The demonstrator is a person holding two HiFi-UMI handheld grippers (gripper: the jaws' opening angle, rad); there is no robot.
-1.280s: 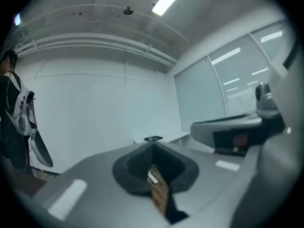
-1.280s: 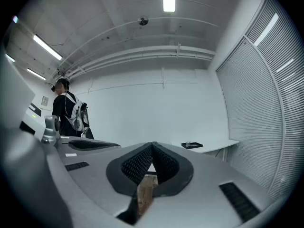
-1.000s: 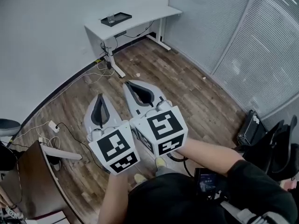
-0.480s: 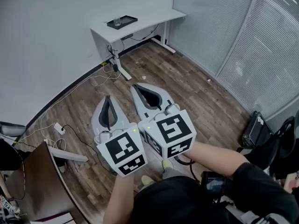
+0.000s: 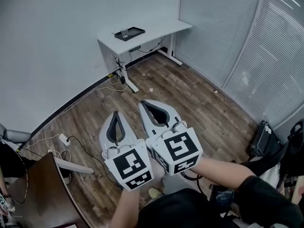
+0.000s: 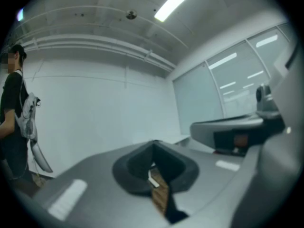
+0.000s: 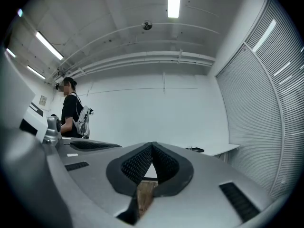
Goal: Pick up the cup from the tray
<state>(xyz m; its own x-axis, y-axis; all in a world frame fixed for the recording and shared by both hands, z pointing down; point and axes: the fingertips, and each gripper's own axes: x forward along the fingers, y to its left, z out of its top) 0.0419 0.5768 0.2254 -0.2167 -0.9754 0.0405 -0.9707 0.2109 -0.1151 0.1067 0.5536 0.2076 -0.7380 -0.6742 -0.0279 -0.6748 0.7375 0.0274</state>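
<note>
A small clear cup (image 5: 125, 32) stands in a black tray (image 5: 130, 33) on a white desk (image 5: 156, 30) far across the room, at the top of the head view. My left gripper (image 5: 114, 113) and right gripper (image 5: 147, 103) are held side by side close to my body, well short of the desk. Both are shut with nothing between their jaws. In the right gripper view the tray (image 7: 195, 149) shows as a thin dark shape on the desk (image 7: 223, 149); the cup is too small to make out there.
Wood floor lies between me and the desk. Cables and a power strip (image 5: 62, 139) run along the left wall. A dark table corner (image 5: 40, 194) sits at lower left. Blinds (image 5: 266, 56) line the right side. A person (image 7: 72, 110) stands off to the left.
The desk with the tray has shifted right and slightly lower in the head view, looking a little nearer. Both grippers have stayed shut and side by side.
</note>
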